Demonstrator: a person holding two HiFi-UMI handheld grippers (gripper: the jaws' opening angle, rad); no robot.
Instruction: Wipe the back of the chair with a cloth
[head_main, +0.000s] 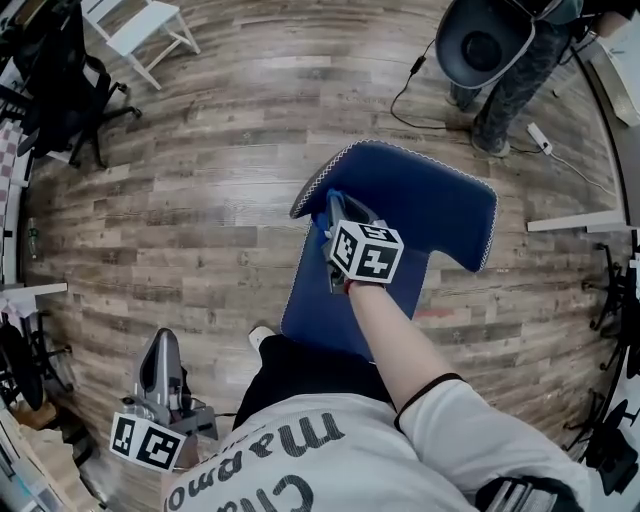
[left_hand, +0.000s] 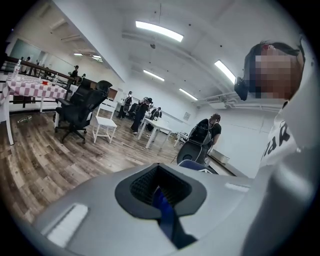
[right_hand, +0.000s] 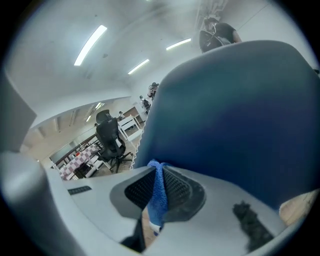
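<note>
Head view shows the blue chair (head_main: 420, 200) standing on the wooden floor (head_main: 200, 200), its back turned toward the wearer. The right claw (head_main: 335, 215) is pressed against the upper left part of that back, with a blue cloth (head_main: 322, 236) bunched between claw and upholstery. The left claw (head_main: 160, 345) hangs low at the wearer's left side, well apart from the chair. Nothing stands between the wearer and the chair. A black office chair (head_main: 60, 80) and a white chair (head_main: 140, 25) sit far off at the upper left. A standing person (head_main: 520, 70) is beyond the blue chair, near a cable (head_main: 410, 90) trailing on the floor. Right gripper view adds what the head view hides: the right claw (right_hand: 159, 167) is closed tight on the cloth (right_hand: 157, 195), a fold of which sticks up past the tips, touching the chair (right_hand: 235, 115) back that fills the frame. Left gripper view looks away across the room, and its claw (left_hand: 159, 185) is closed. A thin blue sliver shows in the seam, and what it is cannot be told.
</note>
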